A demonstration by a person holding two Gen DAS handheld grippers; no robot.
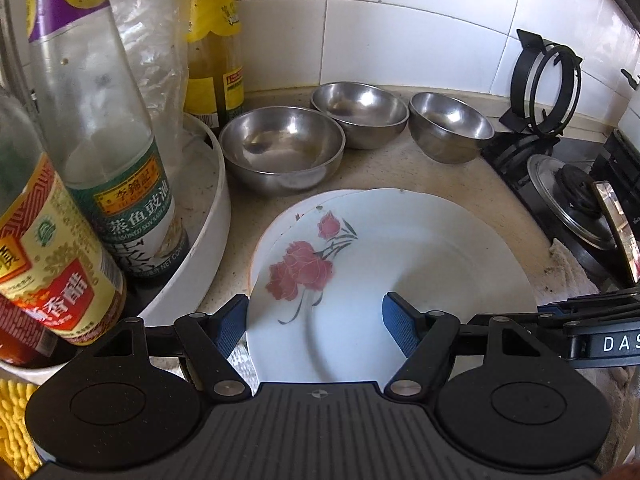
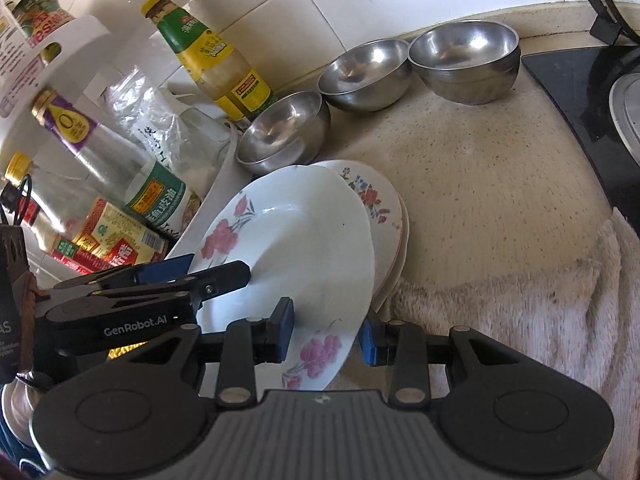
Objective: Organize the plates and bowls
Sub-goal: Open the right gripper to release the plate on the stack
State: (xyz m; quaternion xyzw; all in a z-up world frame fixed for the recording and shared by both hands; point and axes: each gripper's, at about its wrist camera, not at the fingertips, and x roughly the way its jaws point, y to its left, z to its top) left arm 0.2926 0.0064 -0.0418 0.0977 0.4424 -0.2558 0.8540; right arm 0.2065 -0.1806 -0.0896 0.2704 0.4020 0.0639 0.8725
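The right gripper (image 2: 324, 338) straddles the rim of the rose-printed plate (image 2: 296, 240), jaws apart; the left gripper (image 1: 314, 326) likewise (open). The plate lies atop other plates (image 2: 384, 204) on the table (image 2: 500, 184), near three steel bowls (image 1: 360, 114).

White tiled wall (image 1: 400, 20) w/ speckled beige countertop (image 2: 480, 184), daylit.

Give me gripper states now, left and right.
Left gripper: open, straddling the rose plate rim, not clamped.
Right gripper: open around the same plate's edge; contact cannot be told.
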